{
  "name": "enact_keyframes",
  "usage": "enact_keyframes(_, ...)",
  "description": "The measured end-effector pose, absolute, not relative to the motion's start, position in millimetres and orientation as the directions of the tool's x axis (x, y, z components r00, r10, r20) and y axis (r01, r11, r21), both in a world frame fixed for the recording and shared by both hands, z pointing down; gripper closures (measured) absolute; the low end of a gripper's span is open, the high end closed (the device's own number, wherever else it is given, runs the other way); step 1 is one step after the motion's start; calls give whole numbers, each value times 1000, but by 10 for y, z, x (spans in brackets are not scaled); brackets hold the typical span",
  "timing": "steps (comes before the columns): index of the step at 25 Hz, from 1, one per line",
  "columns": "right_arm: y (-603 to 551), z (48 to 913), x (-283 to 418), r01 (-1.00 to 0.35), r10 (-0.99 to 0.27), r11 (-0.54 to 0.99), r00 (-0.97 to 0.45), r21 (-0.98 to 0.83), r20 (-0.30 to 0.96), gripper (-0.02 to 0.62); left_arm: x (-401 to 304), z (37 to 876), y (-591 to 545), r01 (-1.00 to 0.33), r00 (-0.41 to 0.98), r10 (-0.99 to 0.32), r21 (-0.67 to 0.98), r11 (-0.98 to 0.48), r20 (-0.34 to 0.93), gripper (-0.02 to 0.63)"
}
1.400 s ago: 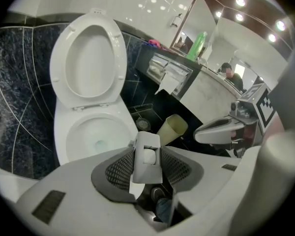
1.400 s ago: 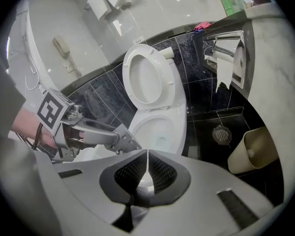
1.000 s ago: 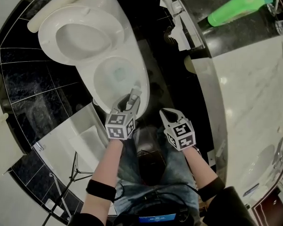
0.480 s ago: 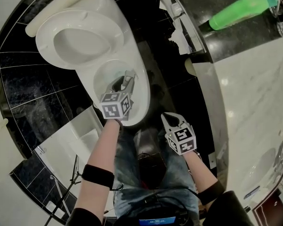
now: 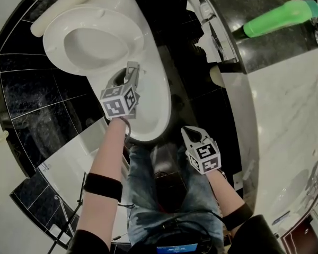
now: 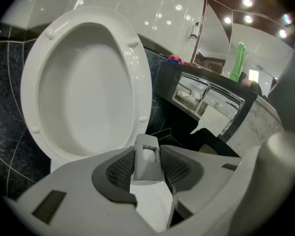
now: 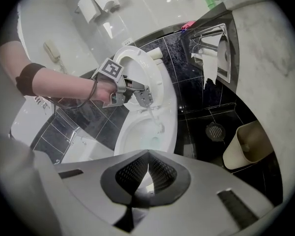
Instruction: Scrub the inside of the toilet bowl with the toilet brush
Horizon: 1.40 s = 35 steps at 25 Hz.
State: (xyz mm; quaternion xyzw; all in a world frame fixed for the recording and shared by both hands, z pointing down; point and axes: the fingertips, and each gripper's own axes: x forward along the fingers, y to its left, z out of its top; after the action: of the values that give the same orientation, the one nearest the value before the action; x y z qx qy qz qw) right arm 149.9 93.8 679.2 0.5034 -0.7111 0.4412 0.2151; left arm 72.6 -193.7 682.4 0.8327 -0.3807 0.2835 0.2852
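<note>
The white toilet bowl (image 5: 160, 106) stands with its seat (image 5: 90, 41) raised. My left gripper (image 5: 130, 72) hovers over the back part of the bowl, shut on the grey-white handle of the toilet brush (image 6: 147, 162). In the right gripper view the left gripper (image 7: 143, 95) points the brush (image 7: 160, 127) down into the bowl (image 7: 150, 136), with the brush head near the inner wall. My right gripper (image 5: 190, 132) hangs to the right of the bowl's front, above the dark floor. Its pads (image 7: 160, 173) meet at the tips with nothing between them.
A marble counter (image 5: 286, 115) runs along the right with a green bottle (image 5: 278, 12) on its dark shelf. Toilet-paper holders (image 7: 211, 48) hang below it. A beige bin (image 7: 248, 144) and a floor drain (image 7: 215, 130) are on the black tiles right of the toilet.
My left gripper has carried the brush from the bowl's front rim up toward the back of the bowl. The right gripper has stayed almost where it was.
</note>
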Motion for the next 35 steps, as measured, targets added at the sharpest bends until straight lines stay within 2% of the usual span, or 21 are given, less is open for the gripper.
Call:
enact_keyframes(11,798,6720,1111,-893,-512,180,-444,-413,735,592,-415,6560,-2048,-893,416,-606,177,-414,678,433)
enact_keyframes(20,776,6600,737,-875,-500,241,-482,-420,720,592,-1101,6474,-1460,-922,365,-617,181,-341,697,433)
enact_keyframes(27,878,6545,757,-875,-494,261,-483,-407,723,592,-1210,6566,-651,-912,390,-568,221,-345,725,433)
enact_keyframes(35,1045,6439,946,-880,-501,258,-476,-400,723,592,-932,6638,264,-890,428,-494,258,-377,757,433)
